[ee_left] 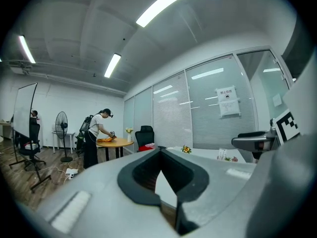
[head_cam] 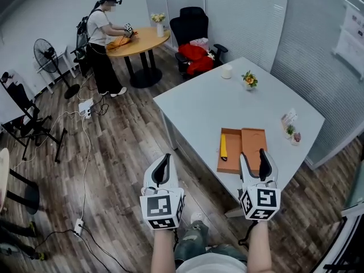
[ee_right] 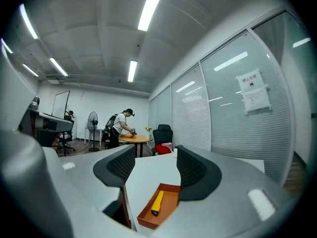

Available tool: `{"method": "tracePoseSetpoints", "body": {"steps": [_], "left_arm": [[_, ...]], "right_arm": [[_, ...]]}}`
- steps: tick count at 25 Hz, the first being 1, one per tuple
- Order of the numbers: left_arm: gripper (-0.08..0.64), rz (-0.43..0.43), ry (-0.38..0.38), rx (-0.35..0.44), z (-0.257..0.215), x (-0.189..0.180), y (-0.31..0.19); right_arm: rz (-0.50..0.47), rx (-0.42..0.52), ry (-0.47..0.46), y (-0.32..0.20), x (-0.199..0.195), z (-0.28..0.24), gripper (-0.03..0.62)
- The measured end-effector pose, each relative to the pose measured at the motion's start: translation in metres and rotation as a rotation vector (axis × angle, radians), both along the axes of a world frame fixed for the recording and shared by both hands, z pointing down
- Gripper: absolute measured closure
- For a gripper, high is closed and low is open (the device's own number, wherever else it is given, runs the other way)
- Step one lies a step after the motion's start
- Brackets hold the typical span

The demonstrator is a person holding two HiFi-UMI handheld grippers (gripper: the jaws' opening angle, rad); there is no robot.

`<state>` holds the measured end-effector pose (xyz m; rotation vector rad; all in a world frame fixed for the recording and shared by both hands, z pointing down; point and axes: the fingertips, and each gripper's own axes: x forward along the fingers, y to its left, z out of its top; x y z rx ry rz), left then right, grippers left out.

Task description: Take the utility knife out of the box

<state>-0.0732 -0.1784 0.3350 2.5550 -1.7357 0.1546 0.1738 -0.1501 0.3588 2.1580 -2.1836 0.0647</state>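
Observation:
An open orange box point(head_cam: 234, 155) lies on the white table point(head_cam: 199, 110) near its front edge, lid point(head_cam: 254, 139) folded flat to the right. A yellow utility knife point(head_cam: 224, 147) rests along the box's left side. My right gripper point(head_cam: 253, 154) hangs open just short of the box, nothing between its fingers. In the right gripper view the box point(ee_right: 172, 201) and the knife point(ee_right: 157, 202) show below the gap of the right gripper point(ee_right: 154, 152). My left gripper point(head_cam: 163, 158) is shut and empty, over the floor left of the table. The left gripper point(ee_left: 159, 150) points at the table edge.
A flower pot point(head_cam: 249, 79), a white cup point(head_cam: 227, 71) and small plants with a card point(head_cam: 292, 127) stand on the table's far side. Beyond are a black chair with red cloth point(head_cam: 193, 53), a round wooden table point(head_cam: 142, 41) with a person point(head_cam: 102, 44), a fan point(head_cam: 48, 53) and floor cables point(head_cam: 85, 108).

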Motion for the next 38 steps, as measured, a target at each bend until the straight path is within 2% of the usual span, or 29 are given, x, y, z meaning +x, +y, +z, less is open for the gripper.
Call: {"method": "tracePoseSetpoints", "body": {"steps": [9, 20, 26, 38], "left_arm": [[0.560, 0.060, -0.006, -0.047, 0.017, 0.008, -0.076], [0.560, 0.126, -0.034, -0.108, 0.051, 0.025, -0.127], [0.560, 0.117, -0.030, -0.142, 0.066, 0.031, -0.139], [0.560, 0.064, -0.047, -0.197, 0.083, 0.042, -0.166]], "right_arm": [[0.033, -0.062, 0.010, -0.065, 0.001, 0.018, 0.304], [0.088, -0.160, -0.013, -0.109, 0.019, 0.057, 0.308], [0.102, -0.245, -0.021, -0.122, 0.027, 0.081, 0.321], [0.021, -0.384, -0.028, -0.158, 0.035, 0.119, 0.319]]}}
